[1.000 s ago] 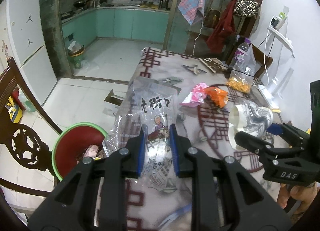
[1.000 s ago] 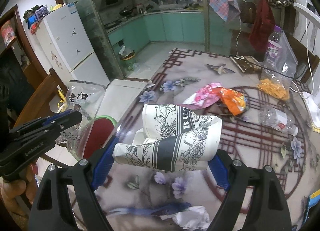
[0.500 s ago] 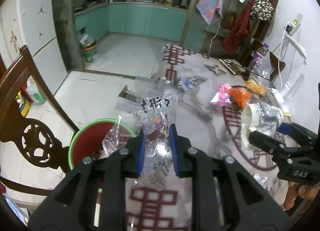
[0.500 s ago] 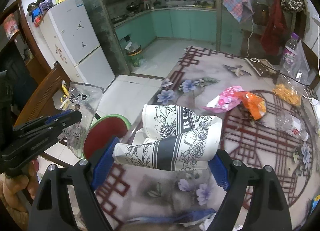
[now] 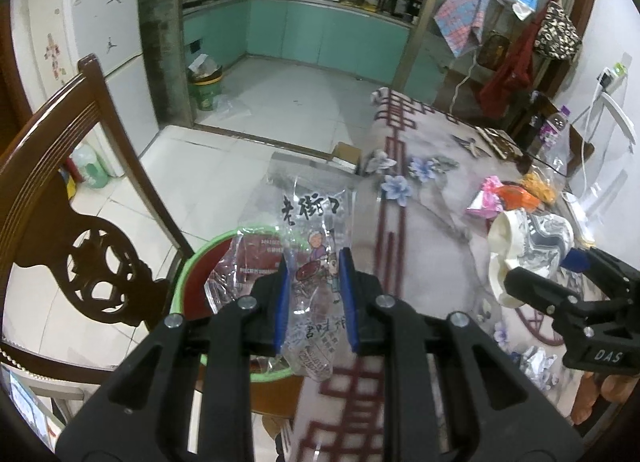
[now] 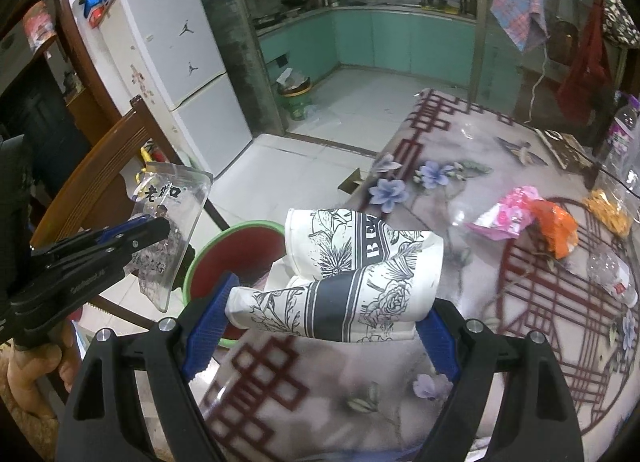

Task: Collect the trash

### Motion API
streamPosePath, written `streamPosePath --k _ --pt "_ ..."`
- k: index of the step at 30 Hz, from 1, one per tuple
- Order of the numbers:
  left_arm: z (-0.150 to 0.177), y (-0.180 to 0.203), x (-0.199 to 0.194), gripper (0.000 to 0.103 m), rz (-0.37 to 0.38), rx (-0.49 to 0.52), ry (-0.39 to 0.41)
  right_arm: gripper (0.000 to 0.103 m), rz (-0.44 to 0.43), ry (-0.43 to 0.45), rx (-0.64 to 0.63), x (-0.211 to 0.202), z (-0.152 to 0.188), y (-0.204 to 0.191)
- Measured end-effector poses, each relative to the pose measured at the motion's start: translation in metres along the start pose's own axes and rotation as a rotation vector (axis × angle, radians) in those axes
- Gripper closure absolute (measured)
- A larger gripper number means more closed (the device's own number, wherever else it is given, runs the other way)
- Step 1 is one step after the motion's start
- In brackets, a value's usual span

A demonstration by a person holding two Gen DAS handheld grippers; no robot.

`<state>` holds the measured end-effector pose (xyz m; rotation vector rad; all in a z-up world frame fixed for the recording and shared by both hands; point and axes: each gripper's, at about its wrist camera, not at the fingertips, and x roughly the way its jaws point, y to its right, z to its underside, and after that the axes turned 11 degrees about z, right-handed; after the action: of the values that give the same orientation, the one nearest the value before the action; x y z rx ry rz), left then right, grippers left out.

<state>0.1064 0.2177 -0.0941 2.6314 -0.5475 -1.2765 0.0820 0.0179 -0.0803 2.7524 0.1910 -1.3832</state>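
My left gripper [image 5: 314, 294] is shut on a clear plastic snack bag [image 5: 310, 222] with black Chinese letters and holds it over the red bin with a green rim [image 5: 192, 274] beside the table. The bag also shows in the right wrist view [image 6: 168, 238], with the left gripper [image 6: 152, 228] on it. My right gripper [image 6: 320, 326] is shut on crushed white paper cups [image 6: 352, 266] with black flower print, above the table edge next to the bin [image 6: 224, 254]. The cups also show in the left wrist view [image 5: 528, 242], with the right gripper [image 5: 552, 274] on them.
On the flower-patterned table [image 6: 460, 342] lie a pink wrapper [image 6: 508, 218], an orange wrapper [image 6: 560, 230], a clear plastic bottle [image 6: 612, 274] and a bag of yellow snacks [image 6: 608, 210]. A wooden chair [image 5: 52, 190] stands left of the bin. A fridge [image 6: 176, 74] stands behind.
Both grippers have moved left and back toward the table edge. The snack bag now hangs over the red bin, and the cups have come closer to the bin.
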Motion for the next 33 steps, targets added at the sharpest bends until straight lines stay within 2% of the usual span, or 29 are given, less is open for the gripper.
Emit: streamPosePath --k 18,33 --pt "-0.009 -0.073 0.006 0.082 -0.057 -0.063 -0.02 0.022 -0.053 -0.066 -0.074 0.046 -0.013 -0.072" --pt "-0.017 -0.117 0.028 0.082 -0.06 -0.116 -0.06 0.022 -0.074 -0.144 -0.147 0.094 -0.022 -0.113"
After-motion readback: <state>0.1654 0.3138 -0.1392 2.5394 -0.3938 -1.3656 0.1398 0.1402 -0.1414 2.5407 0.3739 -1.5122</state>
